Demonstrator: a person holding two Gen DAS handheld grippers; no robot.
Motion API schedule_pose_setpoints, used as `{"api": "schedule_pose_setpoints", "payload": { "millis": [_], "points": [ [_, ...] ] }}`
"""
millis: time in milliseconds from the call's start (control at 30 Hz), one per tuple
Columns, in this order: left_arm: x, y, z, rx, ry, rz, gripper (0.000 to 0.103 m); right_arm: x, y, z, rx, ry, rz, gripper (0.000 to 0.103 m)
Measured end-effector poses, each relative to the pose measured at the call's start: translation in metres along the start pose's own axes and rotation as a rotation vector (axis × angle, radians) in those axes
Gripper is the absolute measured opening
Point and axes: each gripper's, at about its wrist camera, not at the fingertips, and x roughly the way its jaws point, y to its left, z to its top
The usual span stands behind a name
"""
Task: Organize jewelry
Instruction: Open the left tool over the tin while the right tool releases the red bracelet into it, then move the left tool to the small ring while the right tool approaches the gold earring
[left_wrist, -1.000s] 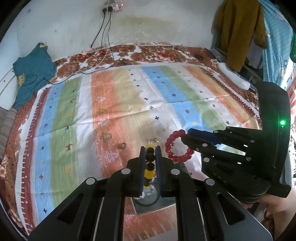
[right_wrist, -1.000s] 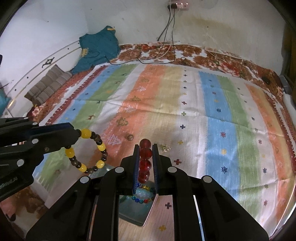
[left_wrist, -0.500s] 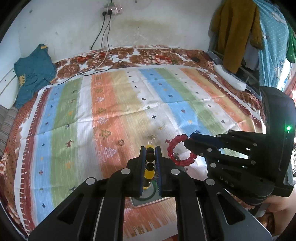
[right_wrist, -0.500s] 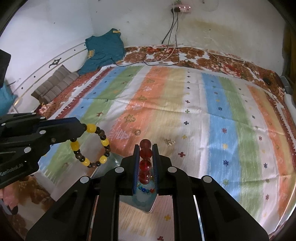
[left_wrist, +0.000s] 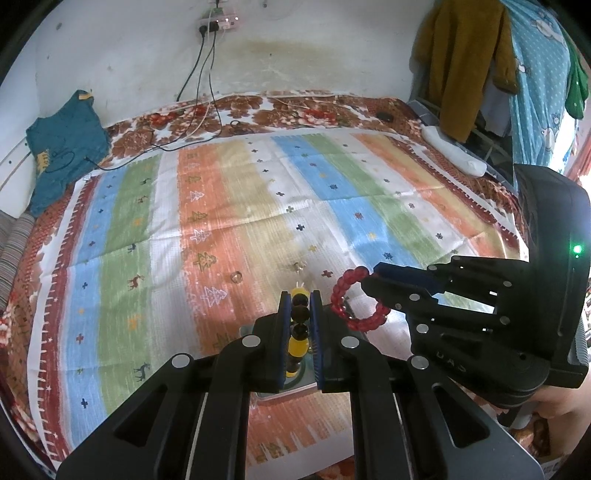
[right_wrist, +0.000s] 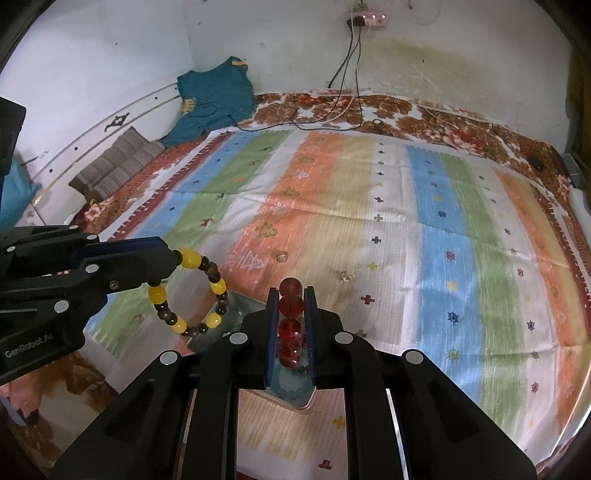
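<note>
My left gripper (left_wrist: 300, 295) is shut on a yellow and dark bead bracelet (left_wrist: 299, 314), which hangs as a loop in the right wrist view (right_wrist: 192, 291). My right gripper (right_wrist: 291, 291) is shut on a red bead bracelet (right_wrist: 291, 325), seen as a ring in the left wrist view (left_wrist: 354, 301). Both are held above the striped bedspread (left_wrist: 258, 206). A small glass tray (right_wrist: 291, 391) lies under the grippers, with a pale bead piece in it. A small ring (left_wrist: 235, 276) and a small earring (left_wrist: 298, 266) lie on the spread ahead.
A teal shirt (left_wrist: 62, 147) lies at the far left corner. Charger cables (left_wrist: 199, 110) run down from a wall socket onto the bed. Clothes (left_wrist: 465, 62) hang at the right. Striped cushions (right_wrist: 118, 166) lie along the left edge.
Both grippers have risen and drawn back with their bracelets still held; the bed looks farther away and the tray sits lower in view.
</note>
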Motion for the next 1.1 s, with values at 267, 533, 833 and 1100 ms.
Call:
{"api": "schedule_pose_setpoints", "payload": {
  "millis": [267,533,833,1100],
  "points": [
    [-0.001,0.002,-0.002,-0.016,0.011,0.016,0.010,-0.001,-0.002,-0.004,0.022,-0.001,-0.016,0.016],
    [-0.002,0.019,0.004,-0.060,0.010,0.056,0.017,0.001,-0.015,-0.003,0.048,0.009,-0.079,0.041],
    [0.024,0.033,0.012,-0.080,0.065,0.105,0.024,0.013,-0.026,0.005,0.075,0.046,-0.085,0.041],
    [0.054,0.046,0.022,-0.092,0.108,0.160,0.033,0.035,-0.029,0.015,0.055,0.088,-0.104,0.046]
  ]
}}
